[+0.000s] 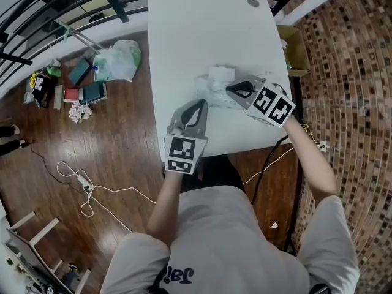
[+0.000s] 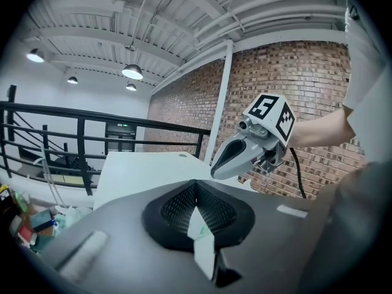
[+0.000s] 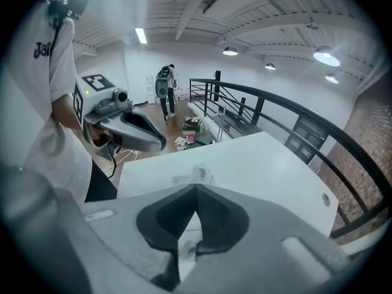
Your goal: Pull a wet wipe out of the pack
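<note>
The wet wipe pack (image 1: 217, 78) lies crumpled near the middle of the white table (image 1: 184, 35). My left gripper (image 1: 201, 103) reaches it from the near side; in the left gripper view it (image 2: 196, 185) is shut on a white, green-printed edge of the pack (image 2: 201, 228). My right gripper (image 1: 228, 89) comes in from the right, tilted down, a little above the pack. Its jaws (image 3: 196, 192) are shut on a thin white sheet, seemingly the wet wipe (image 3: 188, 225). The crumpled pack (image 3: 197, 175) shows just past their tip. Each gripper sees the other: right (image 2: 215, 170), left (image 3: 160, 144).
A round cable hole (image 1: 253, 2) sits at the table's far right corner. A cardboard box (image 1: 295, 49) stands off the right edge. On the wooden floor at left lie a plastic bag (image 1: 119, 60), small clutter (image 1: 79, 94) and a power strip with cable (image 1: 82, 182). Black railing (image 1: 55, 8) runs beyond.
</note>
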Demonstrator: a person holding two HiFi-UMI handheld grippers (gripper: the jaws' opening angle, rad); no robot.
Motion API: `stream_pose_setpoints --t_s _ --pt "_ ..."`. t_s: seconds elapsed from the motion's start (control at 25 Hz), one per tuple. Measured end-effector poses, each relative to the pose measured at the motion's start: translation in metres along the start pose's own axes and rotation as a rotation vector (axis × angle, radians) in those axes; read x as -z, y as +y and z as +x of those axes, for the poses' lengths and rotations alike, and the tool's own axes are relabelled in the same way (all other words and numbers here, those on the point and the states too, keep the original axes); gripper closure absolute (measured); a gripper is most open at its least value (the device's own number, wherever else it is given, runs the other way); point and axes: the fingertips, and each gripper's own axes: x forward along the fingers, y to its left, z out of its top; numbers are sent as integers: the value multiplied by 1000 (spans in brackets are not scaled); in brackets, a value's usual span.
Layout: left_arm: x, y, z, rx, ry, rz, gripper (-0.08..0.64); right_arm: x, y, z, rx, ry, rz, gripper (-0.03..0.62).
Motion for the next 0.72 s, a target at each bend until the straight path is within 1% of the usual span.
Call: stream_pose_setpoints --t_s 0.08,0.16,0.24,0.36,0.52,0.64,0.68,0.72 --pt "3 -3 2 7 8 0 543 -7 -2 -10 -7 -69 68 601" --pt "6 -5 4 11 14 0 543 -9 -6 -12 -10 -106 129 602" --pt "9 -6 4 12 20 -3 543 -11 -7 -10 -4 -109 133 602" --pt "11 -10 3 17 27 2 543 -21 -8 -24 30 -160 146 603" --pt "13 -6 -2 10 28 0 543 -44 -8 -48 50 -293 211 603" --pt "12 0 -3 5 23 -17 543 -49 -12 -43 42 -306 257 602" --pt "13 0 -3 4 26 -16 543 -55 -13 -46 30 -340 277 603" --pt "13 -2 -4 5 30 -9 543 -68 -15 -60 27 -412 300 603"
